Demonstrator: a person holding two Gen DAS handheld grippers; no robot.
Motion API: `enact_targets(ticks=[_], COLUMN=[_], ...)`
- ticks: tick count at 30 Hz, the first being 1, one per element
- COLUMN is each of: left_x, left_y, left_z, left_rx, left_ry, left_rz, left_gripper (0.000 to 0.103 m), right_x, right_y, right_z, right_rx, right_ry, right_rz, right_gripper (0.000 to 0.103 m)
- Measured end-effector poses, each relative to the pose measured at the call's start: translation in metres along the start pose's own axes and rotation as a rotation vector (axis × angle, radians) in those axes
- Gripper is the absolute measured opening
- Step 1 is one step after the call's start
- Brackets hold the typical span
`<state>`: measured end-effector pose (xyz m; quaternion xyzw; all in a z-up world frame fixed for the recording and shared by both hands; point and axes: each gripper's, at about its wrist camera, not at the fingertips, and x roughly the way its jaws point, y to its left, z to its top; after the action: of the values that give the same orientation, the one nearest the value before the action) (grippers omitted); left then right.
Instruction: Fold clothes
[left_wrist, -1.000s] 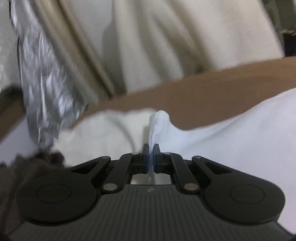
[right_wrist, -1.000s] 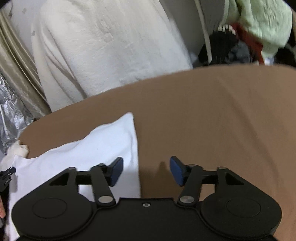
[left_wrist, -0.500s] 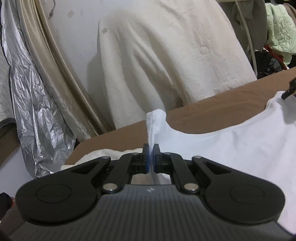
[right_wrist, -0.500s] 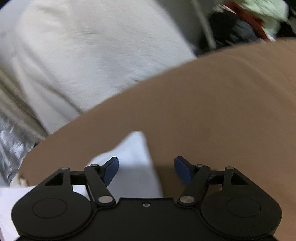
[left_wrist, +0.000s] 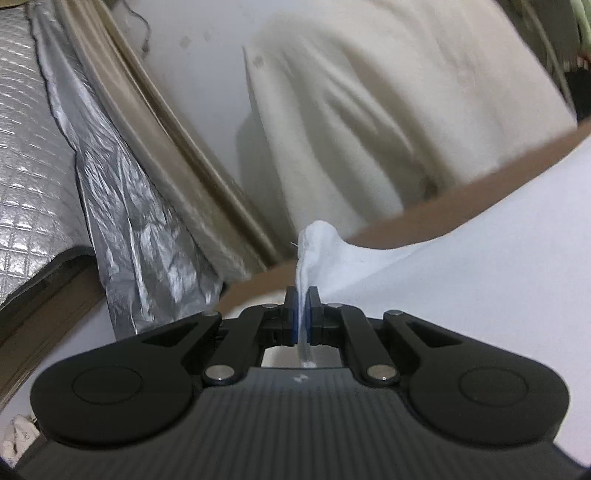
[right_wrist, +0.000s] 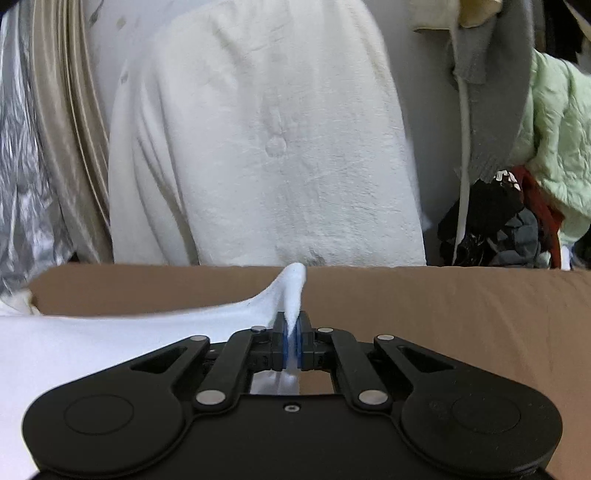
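A white garment (left_wrist: 461, 280) lies on a brown table (left_wrist: 461, 199). My left gripper (left_wrist: 303, 314) is shut on a corner of it, and a tuft of cloth sticks up past the pads. In the right wrist view the same white garment (right_wrist: 110, 336) stretches to the left over the brown table (right_wrist: 443, 314). My right gripper (right_wrist: 293, 343) is shut on another corner, with a peak of cloth rising between the pads. Both corners are held a little above the table.
A cream fleece garment (right_wrist: 266, 147) hangs behind the table's far edge. Silver quilted foil (left_wrist: 122, 240) and a beige curtain (left_wrist: 177, 155) stand at the left. A pile of dark, red and pale green clothes (right_wrist: 524, 206) lies at the right, beyond the table.
My right gripper was open beside the garment's corner and has now shut on it. My left gripper keeps its grip and has lifted and turned; the view is tilted.
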<state>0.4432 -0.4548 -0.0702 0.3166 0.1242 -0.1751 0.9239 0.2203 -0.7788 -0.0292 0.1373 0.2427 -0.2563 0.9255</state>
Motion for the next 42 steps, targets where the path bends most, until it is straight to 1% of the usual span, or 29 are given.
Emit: enact_targets(ticks=[1,3,5,7,8,9,11,12,15,16,17,19,21,22,23,24,25,26,28,29,30,31,33,34,36,38,39,40,42], left_x=[0.010,0.026,0.035,0.025,0.017,0.006,-0.024,-0.041,-0.090,-0.105,-0.118,-0.140,-0.158,-0.163,-0.165,-0.170,-0.176,-0.181,-0.191,-0.195,-0.199,-0.204,-0.218,-0.230,-0.255,-0.280,-0.291,-0.302,-0.325], left_y=[-0.003,0.003,0.023,0.041,0.049,0.051,0.053,0.051,0.040,0.036,0.033,0.026,0.020,0.018,0.016,0.014,0.017,0.023,0.034,0.037,0.042,0.044,0.043,0.039,0.024,0.002,-0.013,-0.032,-0.076], left_z=[-0.002,-0.006,-0.008,-0.007,-0.006,-0.005,-0.005,-0.009,-0.032,-0.044,-0.056,-0.081,-0.109,-0.124,-0.138,-0.151,-0.162,-0.167,-0.175,-0.177,-0.178,-0.178,-0.175,-0.170,-0.158,-0.142,-0.132,-0.119,-0.092], left_rx=[0.007,-0.034,-0.161,-0.261,-0.295,-0.311,-0.333,-0.332,-0.309,-0.304,-0.300,-0.298,-0.303,-0.300,-0.279,-0.253,-0.255,-0.270,-0.266,-0.273,-0.295,-0.322,-0.344,-0.335,-0.299,-0.261,-0.253,-0.235,-0.156], left_ry=[0.045,0.120,0.182,0.176,0.169,0.165,0.153,0.152,0.187,0.215,0.245,0.314,0.372,0.410,0.464,0.512,0.531,0.532,0.555,0.553,0.552,0.547,0.514,0.472,0.378,0.282,0.231,0.177,0.109], left_rz=[0.007,0.042,0.049,-0.029,-0.077,-0.129,-0.229,-0.291,-0.452,-0.486,-0.507,-0.554,-0.584,-0.574,-0.558,-0.536,-0.514,-0.501,-0.462,-0.458,-0.460,-0.461,-0.475,-0.503,-0.560,-0.615,-0.665,-0.744,-0.884], left_gripper=[0.007,0.011,0.012,0.013,0.021,0.039,0.064,0.064,0.065,0.066,0.066,0.067,0.073,0.073,0.073,0.076,0.079,0.082,0.084,0.084,0.081,0.080,0.077,0.077,0.077,0.077,0.077,0.077,0.079], right_x=[0.003,0.003,0.000,-0.009,-0.016,-0.025,-0.051,-0.065,-0.114,-0.132,-0.148,-0.167,-0.178,-0.179,-0.180,-0.180,-0.184,-0.188,-0.197,-0.202,-0.211,-0.226,-0.256,-0.270,-0.293,-0.308,-0.313,-0.319,-0.326], right_y=[0.000,-0.002,-0.012,-0.029,-0.033,-0.036,-0.031,-0.027,-0.016,-0.013,-0.010,-0.009,-0.005,0.000,0.005,0.008,0.006,0.003,-0.003,-0.010,-0.019,-0.031,-0.053,-0.060,-0.074,-0.086,-0.091,-0.097,-0.107], right_z=[0.000,-0.001,-0.003,-0.012,-0.019,-0.027,-0.046,-0.056,-0.096,-0.110,-0.122,-0.145,-0.165,-0.176,-0.186,-0.191,-0.195,-0.198,-0.204,-0.203,-0.203,-0.204,-0.207,-0.212,-0.227,-0.246,-0.255,-0.262,-0.269], right_rx=[-0.009,0.007,0.097,0.258,0.312,0.355,0.323,0.288,0.169,0.136,0.106,0.062,0.010,-0.055,-0.124,-0.187,-0.188,-0.189,-0.185,-0.158,-0.111,-0.027,0.162,0.225,0.315,0.357,0.371,0.382,0.406], right_ry=[0.019,0.035,0.051,0.113,0.147,0.183,0.252,0.278,0.296,0.295,0.294,0.305,0.326,0.342,0.358,0.364,0.348,0.331,0.299,0.287,0.264,0.235,0.194,0.179,0.166,0.200,0.219,0.231,0.235], right_rz=[-0.035,-0.125,-0.133,-0.062,-0.022,0.023,0.099,0.124,0.145,0.139,0.131,0.088,0.076,0.056,0.022,-0.049,-0.102,-0.155,-0.271,-0.363,-0.418,-0.400,-0.263,-0.211,-0.137,-0.096,-0.080,-0.062,-0.030], right_gripper=[0.007,0.021,0.025,0.026,0.028,0.029,0.028,0.029,0.049,0.056,0.057,0.057,0.057,0.048,0.029,0.027,0.030,0.038,0.039,0.039,0.039,0.040,0.040,0.044,0.052,0.054,0.054,0.054,0.056])
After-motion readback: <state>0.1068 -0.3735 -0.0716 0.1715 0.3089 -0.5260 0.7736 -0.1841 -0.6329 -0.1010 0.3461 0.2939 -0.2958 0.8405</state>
